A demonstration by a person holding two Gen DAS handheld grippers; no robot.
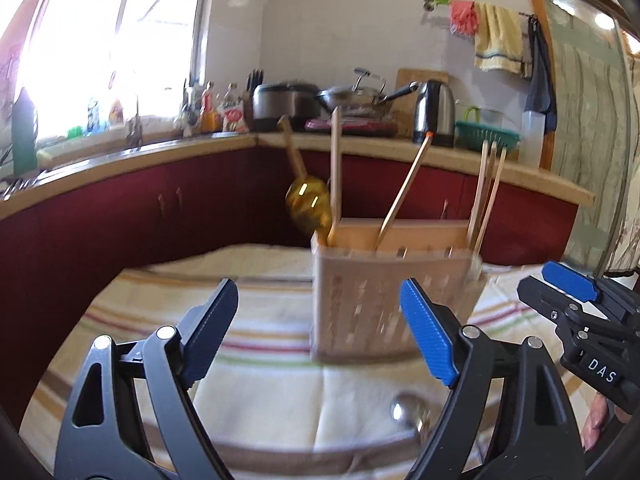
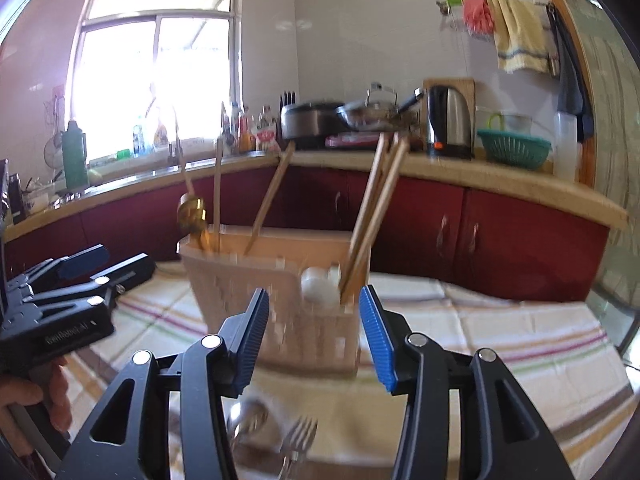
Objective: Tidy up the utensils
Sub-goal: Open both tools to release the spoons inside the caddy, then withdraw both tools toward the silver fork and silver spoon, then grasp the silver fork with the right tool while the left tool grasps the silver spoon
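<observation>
Kitchen: red cabinets run under a pale counter behind the holder, with a kettle (image 1: pixel 434 114) and a wok well beyond it; none of it seems part of the job.
Cloth: a striped tablecloth (image 1: pixel 152 312) covers the table and the holder stands on it.
Holder: the beige slotted utensil holder (image 1: pixel 394 292) is the sorting point, upright, its compartments open at the top.
Inside the holder: an amber spoon (image 1: pixel 308 200) leans out at its left end, wooden chopsticks (image 1: pixel 486 188) stand at its right end, grouped by kind, I'd judge.
Loose pieces: a metal spoon (image 1: pixel 408 410) and a fork (image 2: pixel 298 440) lie on the cloth in front of the holder, on the near side, not yet sorted.
Left gripper (image 1: pixel 320 330): fingers spread wide, holding nothing, aimed at the holder's front.
Right gripper (image 2: pixel 314 338): fingers apart, empty, just before the holder's right end, above the fork.
Next, likely: one gripper drops to the loose cutlery.
</observation>
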